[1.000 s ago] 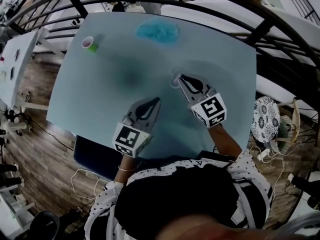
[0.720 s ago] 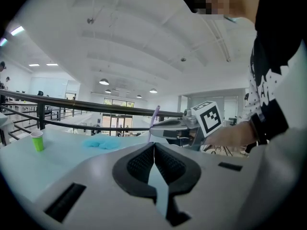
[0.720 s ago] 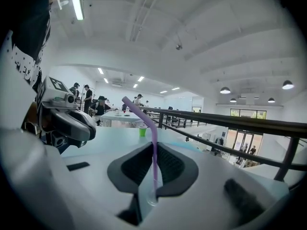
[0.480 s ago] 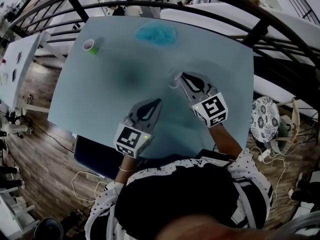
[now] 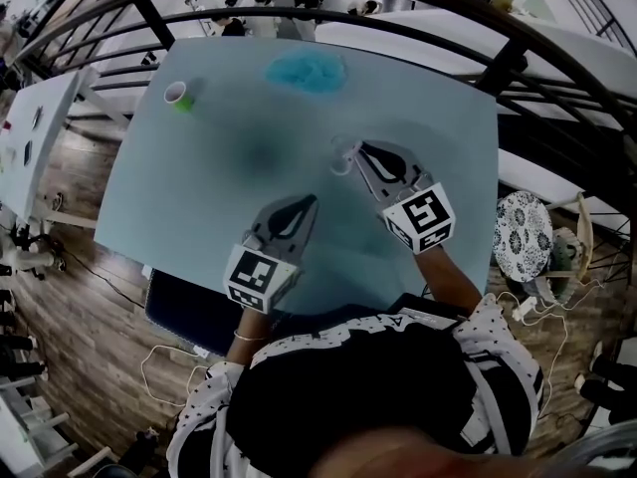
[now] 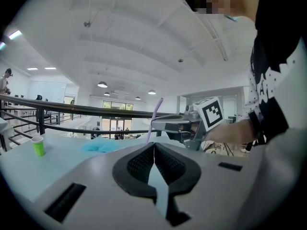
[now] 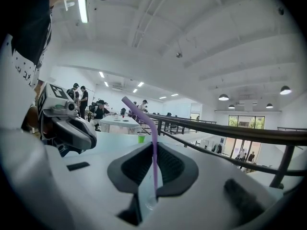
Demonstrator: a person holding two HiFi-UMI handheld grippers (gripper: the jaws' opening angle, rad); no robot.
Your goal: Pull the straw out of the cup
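Right tongs [image 7: 154,145]: we record them pinched on the purple straw [image 7: 154,169], which stands in the clear cup [image 7: 149,200] on the pale blue worktop [image 5: 199,197]. Left tongs [image 6: 154,146]: closed on nothing, near the right pair. Farther off we list a green cup [image 5: 179,94] and a blue cloth [image 5: 307,68].

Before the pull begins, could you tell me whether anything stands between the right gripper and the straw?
Nothing visible does: the purple straw sits between the jaws of the right gripper, which close on it above the clear cup.
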